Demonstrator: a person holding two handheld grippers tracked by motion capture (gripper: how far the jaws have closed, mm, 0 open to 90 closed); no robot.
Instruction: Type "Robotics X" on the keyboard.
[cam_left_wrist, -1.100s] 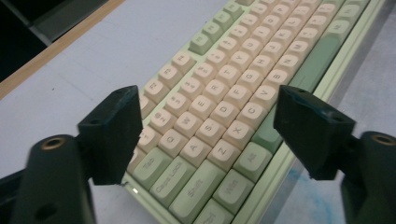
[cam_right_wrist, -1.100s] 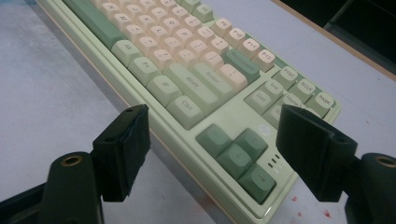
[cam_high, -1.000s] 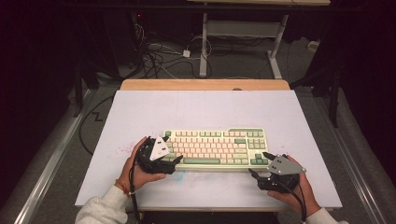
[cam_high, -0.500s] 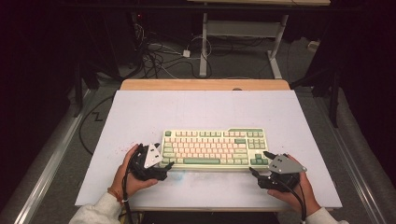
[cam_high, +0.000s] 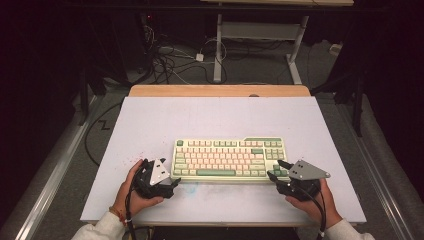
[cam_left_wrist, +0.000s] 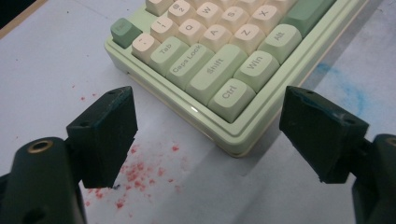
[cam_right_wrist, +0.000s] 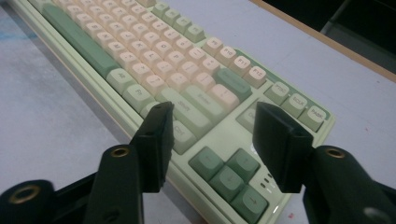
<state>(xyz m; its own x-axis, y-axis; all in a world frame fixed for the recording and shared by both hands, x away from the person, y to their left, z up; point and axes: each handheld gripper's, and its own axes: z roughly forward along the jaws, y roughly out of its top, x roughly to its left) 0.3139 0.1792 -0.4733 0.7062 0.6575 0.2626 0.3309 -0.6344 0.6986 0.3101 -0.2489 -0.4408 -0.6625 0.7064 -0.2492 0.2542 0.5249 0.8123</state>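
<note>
Jaws of matte black plastic, blocky and wedge-shaped, stood wide apart on the left gripper (cam_left_wrist: 205, 135), with nothing between them but white tabletop and the rounded near-left corner of the keyboard (cam_left_wrist: 233, 70) just ahead. That gripper sat low in the person's left hand (cam_high: 131, 192), a grey three-cornered plate on its top. The right gripper (cam_right_wrist: 212, 144) had just been closing its jaws, and they stood about half open over the keyboard's near-right corner, above the dark green arrow keys (cam_right_wrist: 229, 179); I could not tell whether the pads touched the case, and they did not pinch it. The right hand (cam_high: 312, 202) held it from behind, a black cable trailing along the wrist. The keyboard lay flat near the front edge of the table (cam_high: 225, 120), squarely between the two grippers: a glossy pale green shell with smooth, softly rounded keycaps in cream and two greens, and a long dark green space bar (cam_right_wrist: 77, 37). The table surface was a matte white sheet, speckled with red flecks (cam_left_wrist: 140, 177) by the left gripper and smeared faintly blue near the keyboard's front edge. A bare wooden strip (cam_high: 220, 90) ran along the far side.
</note>
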